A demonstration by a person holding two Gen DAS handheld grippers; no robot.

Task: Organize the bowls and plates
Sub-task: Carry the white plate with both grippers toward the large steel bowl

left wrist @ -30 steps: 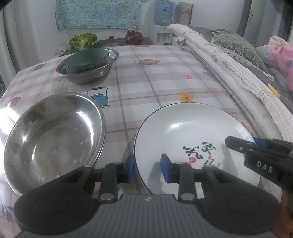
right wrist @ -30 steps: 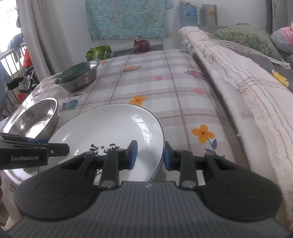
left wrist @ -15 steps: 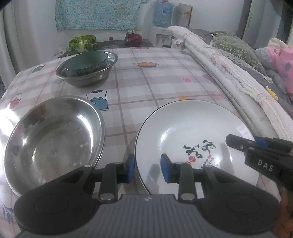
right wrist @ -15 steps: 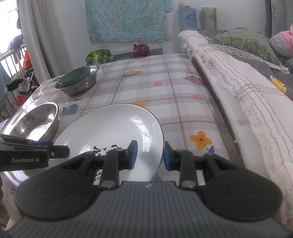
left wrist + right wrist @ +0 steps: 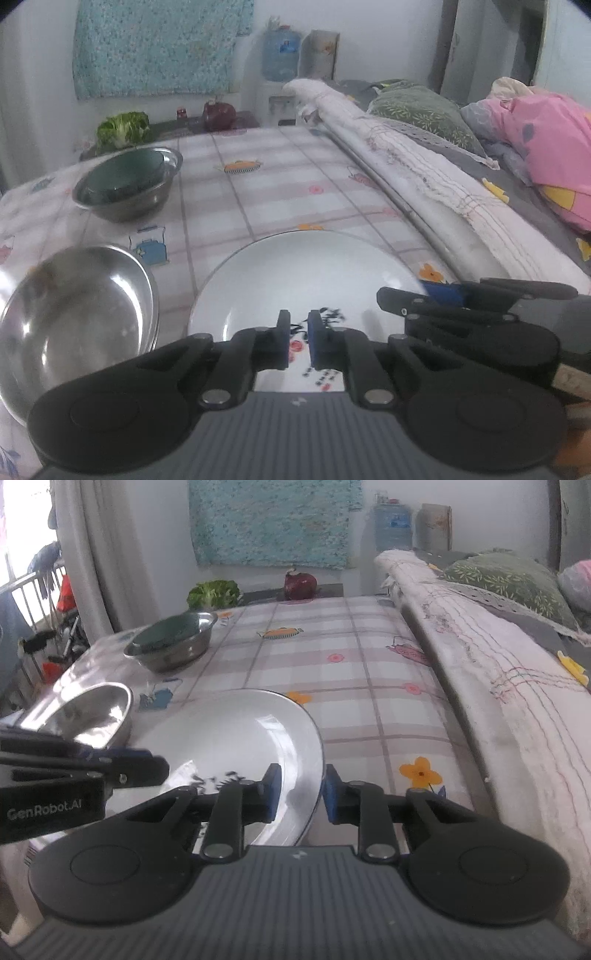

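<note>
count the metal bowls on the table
2: an empty steel bowl at the near left beside the white plate, and a farther steel bowl holding a dark green dish.

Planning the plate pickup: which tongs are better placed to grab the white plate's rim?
Right. The right tongs are open and straddle the white plate at its near right rim. The left tongs are nearly closed above the plate's printed middle, no rim between them.
</note>
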